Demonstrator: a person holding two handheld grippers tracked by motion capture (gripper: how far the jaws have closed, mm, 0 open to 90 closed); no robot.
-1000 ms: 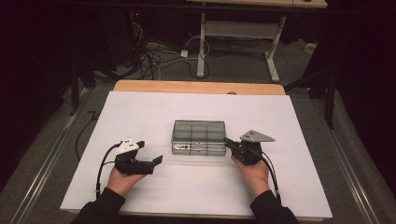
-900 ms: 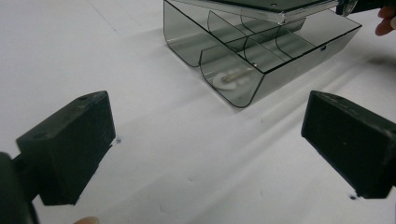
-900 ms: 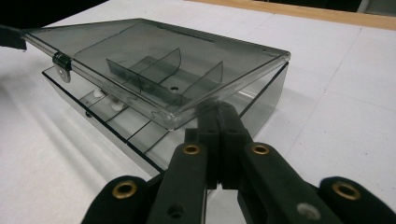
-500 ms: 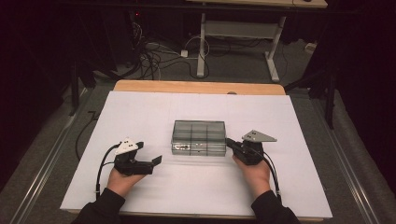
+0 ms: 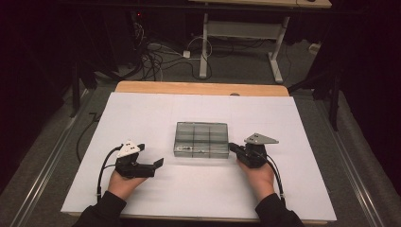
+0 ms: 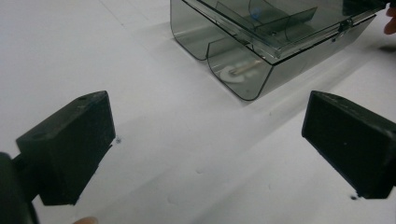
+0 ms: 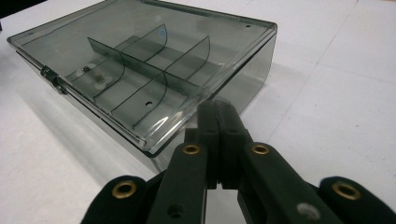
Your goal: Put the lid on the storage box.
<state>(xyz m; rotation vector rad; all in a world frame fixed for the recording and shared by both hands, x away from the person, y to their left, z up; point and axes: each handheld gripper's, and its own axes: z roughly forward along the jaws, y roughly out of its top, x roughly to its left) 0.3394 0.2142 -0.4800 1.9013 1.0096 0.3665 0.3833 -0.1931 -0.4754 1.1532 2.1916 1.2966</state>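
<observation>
High view: a clear smoke-grey plastic compartment box with a shut lid point(image 5: 201, 139) lies flat near the middle of the white sheet covering the desk point(image 5: 156, 113). Its long axis runs left to right across the desk; the short sides face the two hands. Internal dividers split it into a grid of small cells. The left gripper point(image 5: 153, 165) sits low and left of the box, well apart from it, jaws pointing right toward the box's near left corner. The right gripper point(image 5: 232, 147) is just beside the box's near right corner, jaws pointing left at it; contact cannot be judged from this height. A strip of bare wooden desk edge point(image 5: 198, 88) shows beyond the sheet.

Left gripper view: the two black jaws stand wide apart, nothing between them, white sheet below. The box lies ahead at upper right, its rounded cell ends facing the camera. A small pale, partly metallic item point(image 6: 238, 73) lies in the nearest cell; what it is cannot be told.

Right gripper view: the jaws are pressed together, closed on nothing, tips at or just short of the box's near corner. The box stretches away to the upper left, lid down, a small latch point(image 7: 49, 74) on its left-hand long side. Curved dividers show through the lid.
</observation>
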